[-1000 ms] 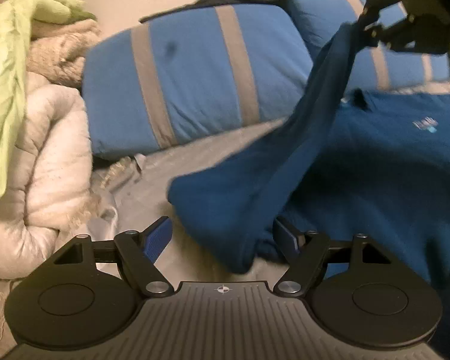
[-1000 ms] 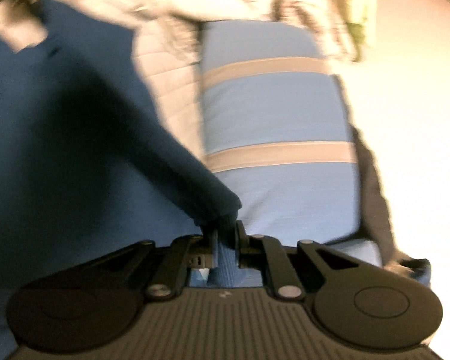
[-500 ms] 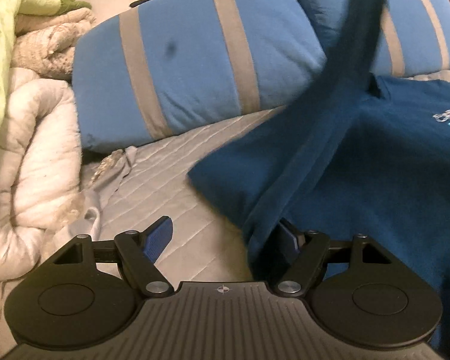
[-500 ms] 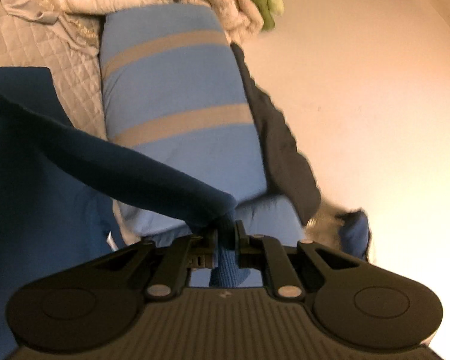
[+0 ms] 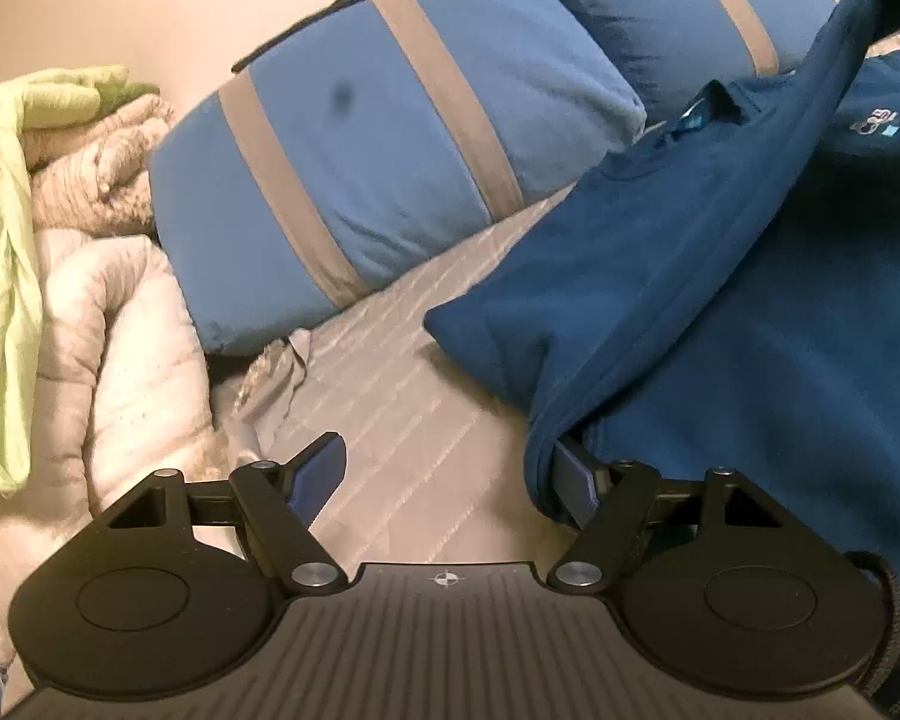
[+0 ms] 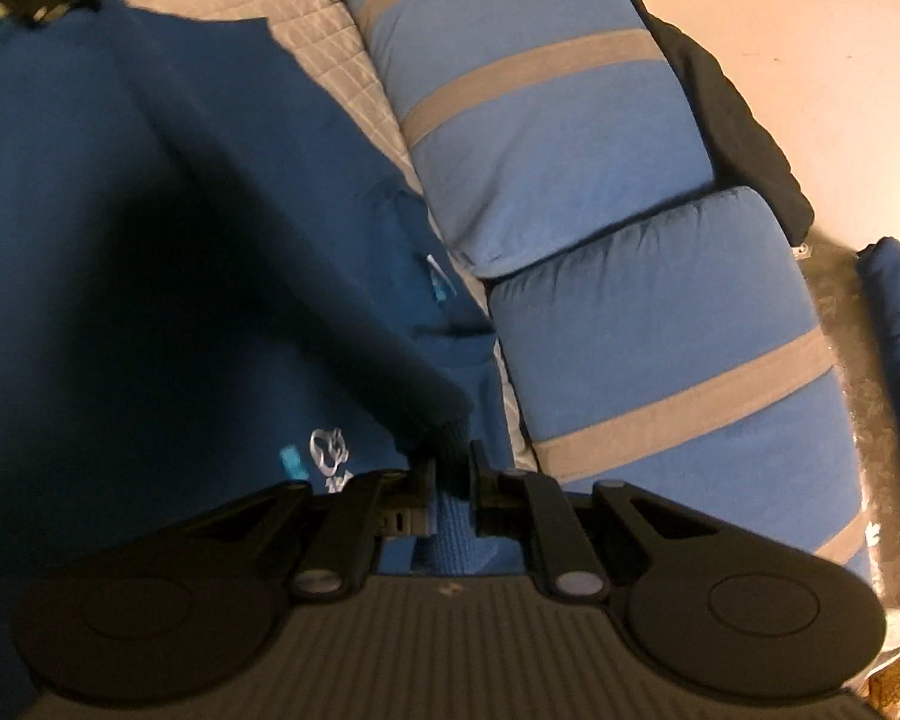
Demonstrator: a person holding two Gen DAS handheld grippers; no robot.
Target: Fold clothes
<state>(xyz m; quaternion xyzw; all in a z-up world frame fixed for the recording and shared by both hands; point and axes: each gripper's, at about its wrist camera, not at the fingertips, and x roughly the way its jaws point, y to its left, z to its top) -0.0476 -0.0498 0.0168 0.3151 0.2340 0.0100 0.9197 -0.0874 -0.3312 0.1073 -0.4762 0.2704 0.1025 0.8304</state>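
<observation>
A dark blue sweatshirt (image 5: 750, 312) with a small white chest logo lies on the grey quilted bed (image 5: 414, 408); it also shows in the right wrist view (image 6: 150, 228). My right gripper (image 6: 453, 474) is shut on the cuff of its sleeve (image 6: 354, 324) and holds the sleeve over the shirt's chest. In the left wrist view the sleeve (image 5: 768, 216) runs taut from the top right down to the shirt's side edge. My left gripper (image 5: 450, 480) is open; its right finger (image 5: 573, 483) touches the shirt's folded side edge, its left finger is over bare bed.
Two blue pillows with grey stripes (image 5: 390, 168) (image 6: 570, 138) lie along the wall at the bed's head. A pile of white, beige and green bedding (image 5: 60, 276) sits at the left. A dark garment (image 6: 738, 120) lies behind the pillows.
My right gripper has carried the sleeve cuff from high above the pillows down across the shirt's chest. The left gripper stayed open at the shirt's side edge.
</observation>
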